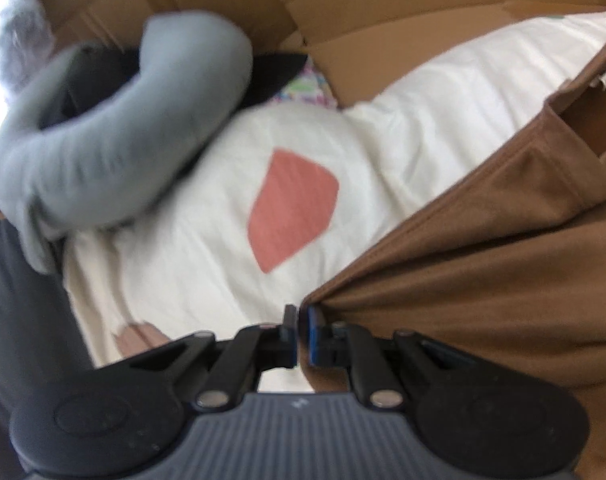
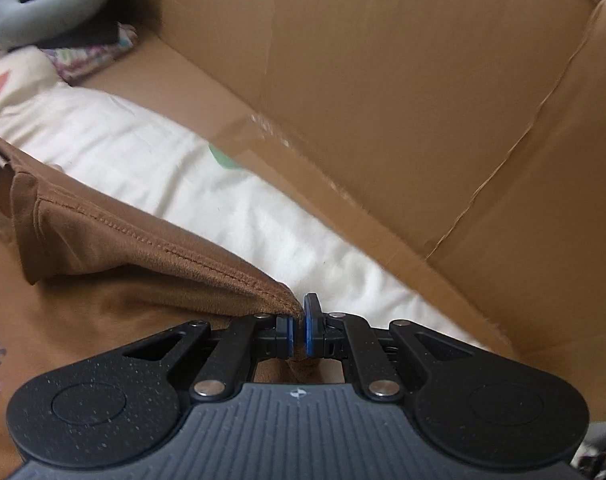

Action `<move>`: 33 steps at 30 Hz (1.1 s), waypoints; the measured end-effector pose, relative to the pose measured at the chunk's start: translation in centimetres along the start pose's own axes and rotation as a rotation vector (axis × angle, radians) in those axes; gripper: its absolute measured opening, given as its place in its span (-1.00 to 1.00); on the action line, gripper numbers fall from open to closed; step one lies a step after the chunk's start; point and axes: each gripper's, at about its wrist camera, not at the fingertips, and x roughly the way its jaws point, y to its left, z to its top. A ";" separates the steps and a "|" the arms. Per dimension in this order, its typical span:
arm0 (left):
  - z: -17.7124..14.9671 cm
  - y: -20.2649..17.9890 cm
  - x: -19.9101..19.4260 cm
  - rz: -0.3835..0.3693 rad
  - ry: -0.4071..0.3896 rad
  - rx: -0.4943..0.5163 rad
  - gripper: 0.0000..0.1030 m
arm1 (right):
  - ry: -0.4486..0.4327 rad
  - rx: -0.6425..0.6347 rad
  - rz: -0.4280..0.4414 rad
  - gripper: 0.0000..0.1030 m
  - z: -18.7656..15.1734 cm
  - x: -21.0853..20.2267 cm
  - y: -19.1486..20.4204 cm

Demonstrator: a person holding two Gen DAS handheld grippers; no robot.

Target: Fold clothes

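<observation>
The left gripper (image 1: pixel 301 334) and right gripper (image 2: pixel 299 330) – 2 in all – each have fingers clamped on a corner of the brown cloth (image 1: pixel 503 248), above a white blanket (image 1: pixel 191 248) – beside cardboard (image 2: pixel 383 80).

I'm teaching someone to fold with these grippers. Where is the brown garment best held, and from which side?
By the two ends of its stitched hem. The left gripper and right gripper are each shut on a corner of the brown garment, coming from the near side, over the white bedding. That stretches the edge straight between them.
</observation>
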 end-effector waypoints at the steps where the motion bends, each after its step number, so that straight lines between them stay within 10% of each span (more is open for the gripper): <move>1: -0.1 -0.1 0.4 0.003 -0.006 -0.025 -0.89 | 0.010 0.031 0.000 -0.92 -0.2 0.6 -0.1; 6: -0.3 -0.1 1.6 0.014 -0.028 -0.130 -0.87 | -0.027 0.149 -0.009 -0.84 -0.8 0.8 -0.4; 12: -0.5 0.3 -0.2 0.007 -0.020 -0.141 -0.58 | -0.041 0.222 -0.002 -0.28 -2.0 -0.3 -1.4; 18: -1.1 0.2 -3.3 -0.037 -0.077 -0.111 -0.14 | -0.046 0.297 0.044 -0.18 -3.2 -1.9 -2.4; 33: 1.2 -3.6 -7.1 -0.095 -0.249 -0.062 -0.13 | -0.232 0.137 0.117 -0.18 -1.6 -5.5 1.2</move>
